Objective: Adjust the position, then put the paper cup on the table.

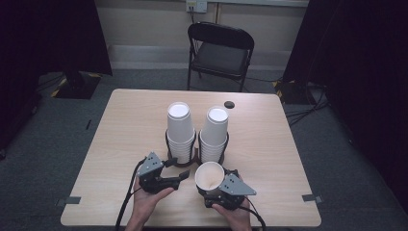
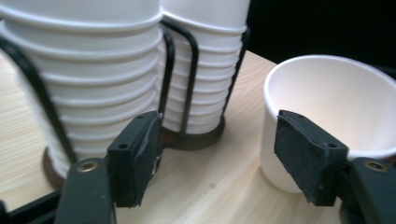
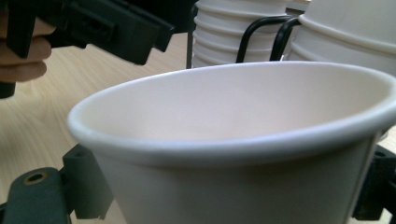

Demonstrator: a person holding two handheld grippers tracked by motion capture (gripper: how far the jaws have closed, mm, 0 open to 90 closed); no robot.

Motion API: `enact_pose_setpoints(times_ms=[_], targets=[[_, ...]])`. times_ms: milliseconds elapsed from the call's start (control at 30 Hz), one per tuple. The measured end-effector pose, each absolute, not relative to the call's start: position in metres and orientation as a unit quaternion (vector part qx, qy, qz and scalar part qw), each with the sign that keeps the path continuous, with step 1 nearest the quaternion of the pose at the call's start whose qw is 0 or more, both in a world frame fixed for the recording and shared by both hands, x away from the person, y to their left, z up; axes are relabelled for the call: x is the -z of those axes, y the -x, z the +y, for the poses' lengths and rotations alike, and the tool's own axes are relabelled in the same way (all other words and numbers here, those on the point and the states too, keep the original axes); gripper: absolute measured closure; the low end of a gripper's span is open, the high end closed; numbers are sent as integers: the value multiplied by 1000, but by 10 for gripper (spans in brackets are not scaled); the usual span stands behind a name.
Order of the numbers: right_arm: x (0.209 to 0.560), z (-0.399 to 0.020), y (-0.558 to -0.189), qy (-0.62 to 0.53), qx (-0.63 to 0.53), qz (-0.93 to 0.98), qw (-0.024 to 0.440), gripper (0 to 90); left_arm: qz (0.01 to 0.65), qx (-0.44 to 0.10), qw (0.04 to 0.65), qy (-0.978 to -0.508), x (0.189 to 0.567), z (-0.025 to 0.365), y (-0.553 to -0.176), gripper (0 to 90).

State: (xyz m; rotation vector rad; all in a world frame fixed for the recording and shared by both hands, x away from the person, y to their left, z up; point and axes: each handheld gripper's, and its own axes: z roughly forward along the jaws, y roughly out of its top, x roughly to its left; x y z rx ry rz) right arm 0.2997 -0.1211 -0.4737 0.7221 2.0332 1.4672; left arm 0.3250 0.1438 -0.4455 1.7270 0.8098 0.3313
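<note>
A single white paper cup sits mouth up near the table's front edge, with my right gripper shut on its lower wall. In the left gripper view the cup stands on the wood at the right. My left gripper is open just left of the cup, with nothing between its jaws. One of its pads is close beside the cup's wall. Behind stand two upside-down stacks of white cups in black wire holders, a left stack and a right stack.
The light wooden table has a small black round object near its far edge. A black folding chair stands beyond the table. Dark curtains hang at both sides. In the right gripper view the left gripper shows at top left.
</note>
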Motion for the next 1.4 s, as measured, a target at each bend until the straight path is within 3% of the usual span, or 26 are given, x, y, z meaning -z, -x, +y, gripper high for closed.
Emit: enact_pose_setpoints(times_ms=[567, 1033, 1400], targets=[[465, -149, -314, -316, -575, 718, 232, 112, 370, -186, 570, -710, 469, 169, -315, 160], [458, -180, -337, -363, -588, 681, 242, 114, 395, -217, 553, -700, 490, 177, -307, 155], [437, -204, -359, -394, -603, 632, 287, 116, 385, -248, 550, -698, 495, 172, -303, 156]])
